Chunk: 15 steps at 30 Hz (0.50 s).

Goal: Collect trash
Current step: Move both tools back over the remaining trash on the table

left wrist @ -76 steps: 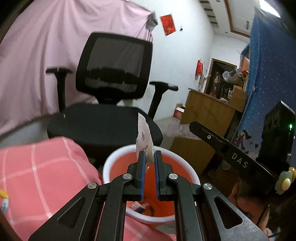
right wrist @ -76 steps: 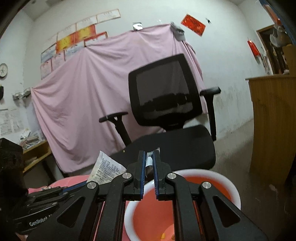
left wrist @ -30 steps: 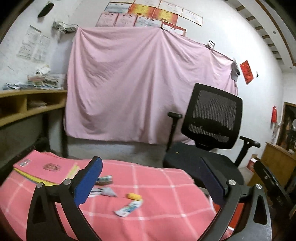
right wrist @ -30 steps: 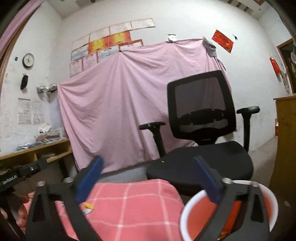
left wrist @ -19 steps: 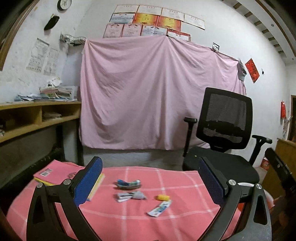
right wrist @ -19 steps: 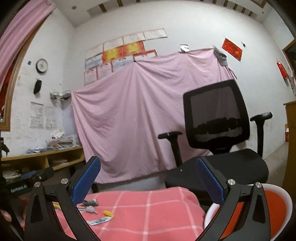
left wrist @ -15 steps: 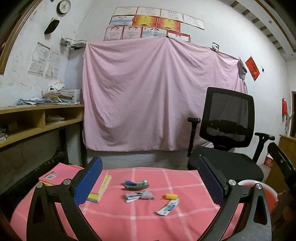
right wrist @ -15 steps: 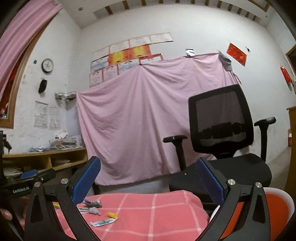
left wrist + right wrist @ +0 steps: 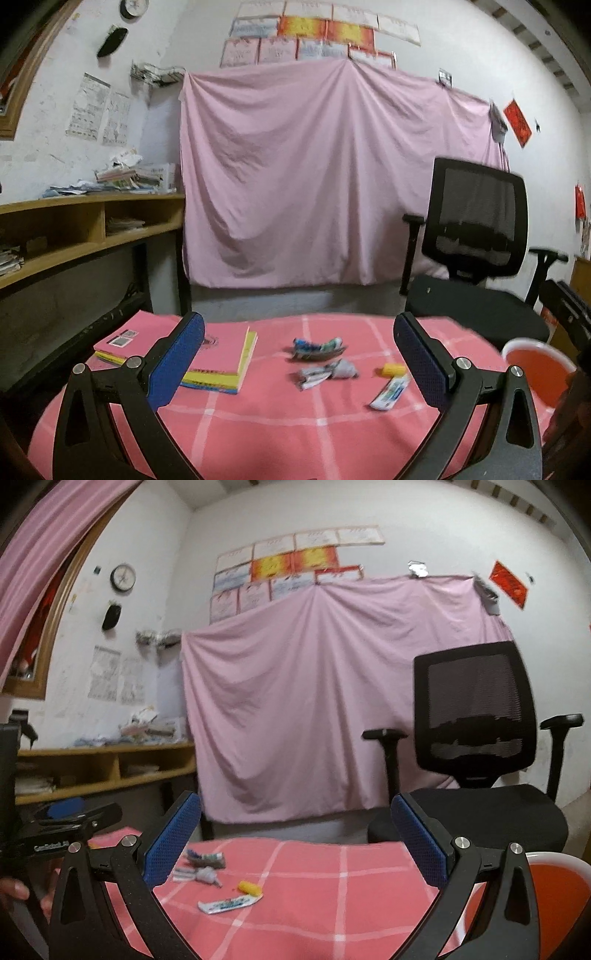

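Trash lies on the pink checked tablecloth (image 9: pixel 258 435): a blue-green wrapper (image 9: pixel 318 347), a crumpled grey wrapper (image 9: pixel 327 372), a small yellow piece (image 9: pixel 392 368) and a white flat wrapper (image 9: pixel 390 392). The right wrist view shows the same yellow piece (image 9: pixel 249 888) and white wrapper (image 9: pixel 231 902). The red bin with a white rim (image 9: pixel 535 373) stands at the table's right edge. My left gripper (image 9: pixel 298 363) is open and empty, back from the trash. My right gripper (image 9: pixel 295 843) is open and empty, above the table.
A pink-and-yellow book (image 9: pixel 218 360) lies on the left of the table. A black office chair (image 9: pixel 476 258) stands behind the table on the right. A wooden shelf (image 9: pixel 85 229) runs along the left wall. A pink sheet (image 9: pixel 314 192) hangs on the back wall.
Both grippers held wrappers over the bin, then opened and swung left to face the table. Over the last half second both views shifted only slightly.
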### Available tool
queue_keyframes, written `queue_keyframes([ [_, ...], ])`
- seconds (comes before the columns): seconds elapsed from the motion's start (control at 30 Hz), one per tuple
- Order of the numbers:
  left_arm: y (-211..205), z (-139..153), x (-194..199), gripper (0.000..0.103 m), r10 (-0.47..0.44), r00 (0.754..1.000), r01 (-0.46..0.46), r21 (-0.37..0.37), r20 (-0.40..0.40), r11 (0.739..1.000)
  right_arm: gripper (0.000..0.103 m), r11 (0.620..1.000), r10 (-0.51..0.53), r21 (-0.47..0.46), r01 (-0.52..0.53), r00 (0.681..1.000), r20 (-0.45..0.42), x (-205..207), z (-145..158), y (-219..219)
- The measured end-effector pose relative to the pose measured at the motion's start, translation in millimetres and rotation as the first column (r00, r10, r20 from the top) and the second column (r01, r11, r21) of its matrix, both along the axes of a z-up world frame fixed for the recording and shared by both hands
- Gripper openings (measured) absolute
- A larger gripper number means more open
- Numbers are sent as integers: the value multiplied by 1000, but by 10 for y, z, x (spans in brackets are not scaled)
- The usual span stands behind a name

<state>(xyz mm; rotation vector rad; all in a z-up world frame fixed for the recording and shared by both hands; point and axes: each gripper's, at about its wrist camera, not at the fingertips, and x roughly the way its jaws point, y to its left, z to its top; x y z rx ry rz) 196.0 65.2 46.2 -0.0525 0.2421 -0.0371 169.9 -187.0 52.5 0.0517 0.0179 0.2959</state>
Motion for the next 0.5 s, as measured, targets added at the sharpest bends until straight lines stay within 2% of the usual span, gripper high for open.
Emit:
queue_keyframes([
  [0.1, 74, -138, 161, 100, -20, 995, 21, 12, -94, 1000, 103, 999, -5, -40, 4, 999, -34, 55, -33, 86],
  [0.23, 177, -241, 397, 100, -70, 976, 57, -67, -208, 996, 103, 997, -4, -74, -4, 995, -100, 181, -85, 152],
  [0.37, 190, -273, 579, 100, -74, 958, 47, -103, -276, 994, 103, 996, 18, -85, -33, 984, -176, 313, -144, 176],
  [0.5, 151, -319, 679, 99, -120, 941, 88, -114, -316, 990, 100, 991, 28, -117, -59, 968, -248, 441, -194, 255],
])
